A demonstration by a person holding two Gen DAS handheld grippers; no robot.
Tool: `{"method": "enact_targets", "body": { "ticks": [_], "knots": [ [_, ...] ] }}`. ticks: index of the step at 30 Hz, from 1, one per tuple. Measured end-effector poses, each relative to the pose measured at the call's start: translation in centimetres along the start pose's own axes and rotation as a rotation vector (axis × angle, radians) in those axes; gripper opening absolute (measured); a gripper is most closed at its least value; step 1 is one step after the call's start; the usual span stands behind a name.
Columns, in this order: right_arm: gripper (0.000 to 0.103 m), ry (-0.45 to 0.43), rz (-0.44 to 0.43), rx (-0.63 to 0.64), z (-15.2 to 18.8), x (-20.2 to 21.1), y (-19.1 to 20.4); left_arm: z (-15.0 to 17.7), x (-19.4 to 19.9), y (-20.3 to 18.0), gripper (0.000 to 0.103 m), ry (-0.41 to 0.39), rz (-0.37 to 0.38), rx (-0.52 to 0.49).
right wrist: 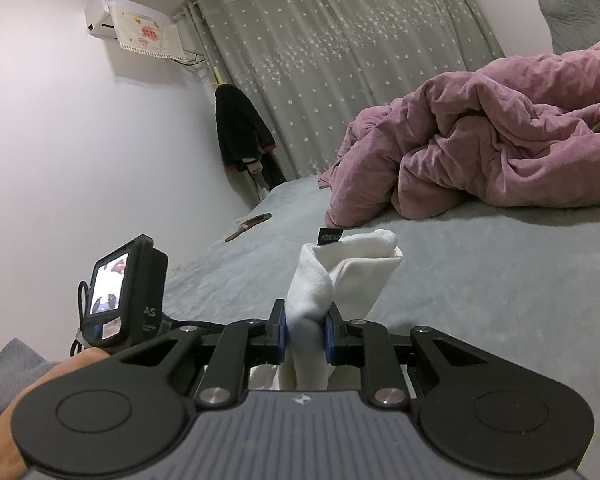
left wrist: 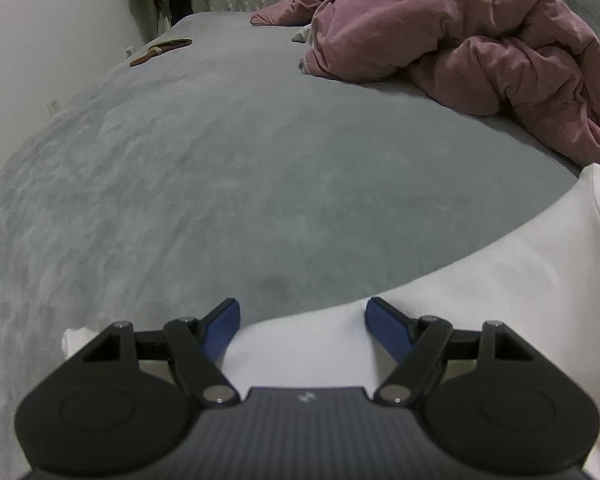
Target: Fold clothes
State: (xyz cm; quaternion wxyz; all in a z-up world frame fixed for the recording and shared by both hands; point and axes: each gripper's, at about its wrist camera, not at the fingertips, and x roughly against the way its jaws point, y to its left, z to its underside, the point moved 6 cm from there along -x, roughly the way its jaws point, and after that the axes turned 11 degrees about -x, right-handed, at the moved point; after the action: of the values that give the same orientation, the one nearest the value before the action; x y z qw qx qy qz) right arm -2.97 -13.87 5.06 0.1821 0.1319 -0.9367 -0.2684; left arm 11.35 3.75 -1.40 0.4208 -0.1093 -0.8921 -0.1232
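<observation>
A white garment (left wrist: 480, 292) lies spread on the grey bed (left wrist: 240, 160), filling the lower right of the left wrist view. My left gripper (left wrist: 302, 322) hovers open over its near edge, blue pads (left wrist: 224, 328) wide apart with white cloth showing beneath them. In the right wrist view my right gripper (right wrist: 305, 328) is shut on a bunched fold of the white garment (right wrist: 352, 268), which stands up between the blue pads (right wrist: 282, 334) above the bed. A small black label (right wrist: 330, 236) sticks out at the top of that fold.
A crumpled pink duvet (left wrist: 460, 40) covers the far right of the bed. A brown belt-like strap (left wrist: 160, 50) lies near the far left edge by the white wall. A dark coat (right wrist: 240, 128) hangs by the starred curtain. A hand (right wrist: 40, 404) holds the other device at lower left.
</observation>
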Motion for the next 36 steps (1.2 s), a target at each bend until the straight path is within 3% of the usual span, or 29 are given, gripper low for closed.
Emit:
{"method": "enact_targets", "body": {
  "ticks": [17,25,36],
  "knots": [
    [0.019,0.004,-0.007,-0.007,-0.3,0.0,-0.1,2.9,4.3,-2.8,0.072,-0.036,-0.026,-0.108],
    [0.019,0.011,-0.008,-0.01,-0.4,0.0,-0.2,6.1,7.4,-5.8,0.071,-0.088,-0.149,-0.401],
    [0.019,0.012,-0.01,-0.005,-0.3,-0.1,-0.2,7.9,8.9,-5.9,0.069,-0.101,-0.079,-0.403]
  ]
}}
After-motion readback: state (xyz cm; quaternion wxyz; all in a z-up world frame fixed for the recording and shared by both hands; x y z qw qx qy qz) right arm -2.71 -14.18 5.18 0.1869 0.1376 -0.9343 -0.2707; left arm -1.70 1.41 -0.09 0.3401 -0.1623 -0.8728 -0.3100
